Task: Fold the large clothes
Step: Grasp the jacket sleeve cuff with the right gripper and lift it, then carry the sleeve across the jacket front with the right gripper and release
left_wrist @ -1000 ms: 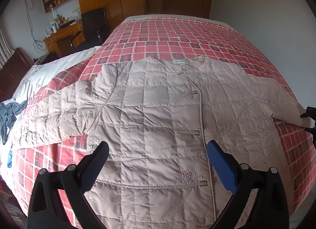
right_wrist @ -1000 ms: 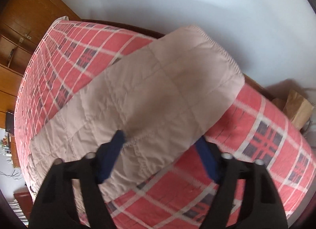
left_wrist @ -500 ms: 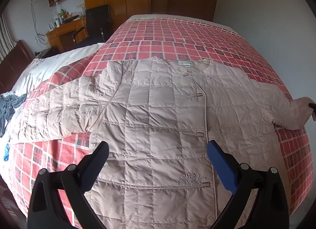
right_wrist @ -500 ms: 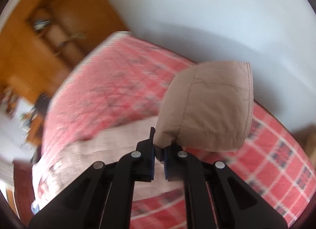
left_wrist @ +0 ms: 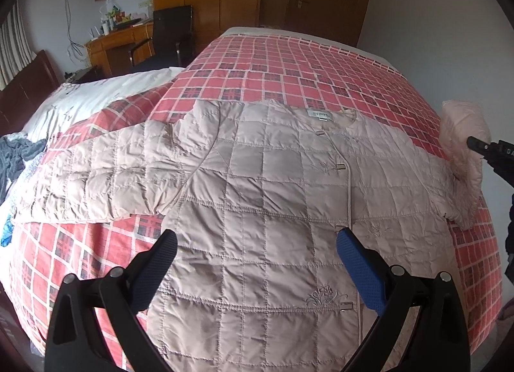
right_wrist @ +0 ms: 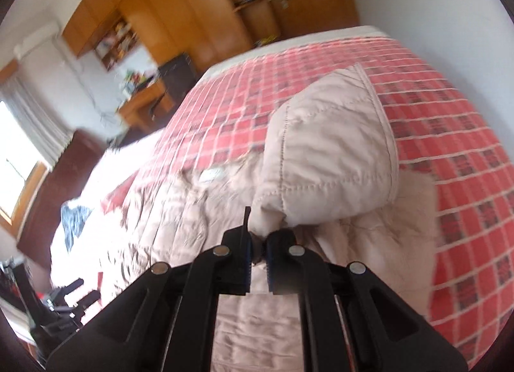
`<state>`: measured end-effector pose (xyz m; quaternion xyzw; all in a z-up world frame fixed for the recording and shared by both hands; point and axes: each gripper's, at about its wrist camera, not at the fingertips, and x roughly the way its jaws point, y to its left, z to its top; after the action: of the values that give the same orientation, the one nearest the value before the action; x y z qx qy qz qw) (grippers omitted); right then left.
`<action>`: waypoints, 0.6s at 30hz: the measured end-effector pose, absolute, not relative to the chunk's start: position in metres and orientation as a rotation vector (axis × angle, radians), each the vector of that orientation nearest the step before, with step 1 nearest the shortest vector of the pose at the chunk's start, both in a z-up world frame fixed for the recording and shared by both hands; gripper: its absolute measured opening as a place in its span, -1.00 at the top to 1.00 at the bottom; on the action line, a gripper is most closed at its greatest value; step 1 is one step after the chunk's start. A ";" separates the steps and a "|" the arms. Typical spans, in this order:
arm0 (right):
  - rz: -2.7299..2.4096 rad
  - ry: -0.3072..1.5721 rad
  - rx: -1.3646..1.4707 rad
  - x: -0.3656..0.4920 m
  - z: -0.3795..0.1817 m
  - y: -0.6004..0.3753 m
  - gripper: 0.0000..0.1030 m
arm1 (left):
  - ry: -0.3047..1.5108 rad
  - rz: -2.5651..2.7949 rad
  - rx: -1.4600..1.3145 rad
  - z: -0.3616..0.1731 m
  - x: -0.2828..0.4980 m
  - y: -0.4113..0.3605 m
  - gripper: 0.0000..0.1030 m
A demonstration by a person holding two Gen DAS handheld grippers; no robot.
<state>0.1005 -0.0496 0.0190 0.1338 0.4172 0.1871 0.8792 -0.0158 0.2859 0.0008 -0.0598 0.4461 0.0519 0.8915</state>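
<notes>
A dark grey cloth (left_wrist: 14, 160) lies crumpled at the bed's left edge. The beige quilted jacket (left_wrist: 266, 198) lies front-up across the red plaid bedspread (left_wrist: 289, 67). The left gripper (left_wrist: 257, 263) hovers over its hem, jaws spread wide. The right gripper (right_wrist: 258, 253) pinches the jacket's sleeve cuff (right_wrist: 327, 153), raised off the bedspread.

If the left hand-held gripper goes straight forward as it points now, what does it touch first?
Most likely the quilted jacket: the open left hand-held gripper hovers over its front, nothing between. Exact depth is unclear.
</notes>
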 end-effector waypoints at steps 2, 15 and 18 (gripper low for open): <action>0.428 0.886 0.258 0.101 0.013 -0.026 0.89 | 0.926 0.107 -0.140 0.002 -0.014 0.291 -0.92; 0.528 1.126 0.051 0.100 -0.076 0.084 0.75 | 0.936 0.055 -0.321 0.001 0.002 0.318 -0.92; 0.593 1.137 0.018 0.092 -0.079 0.087 0.45 | 0.953 0.005 -0.374 -0.002 0.013 0.315 -0.92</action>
<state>0.0918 0.0866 -0.0793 0.0084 0.5304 0.2766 0.8013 0.0132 0.3147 -0.0020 -0.1787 0.4561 0.0026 0.8718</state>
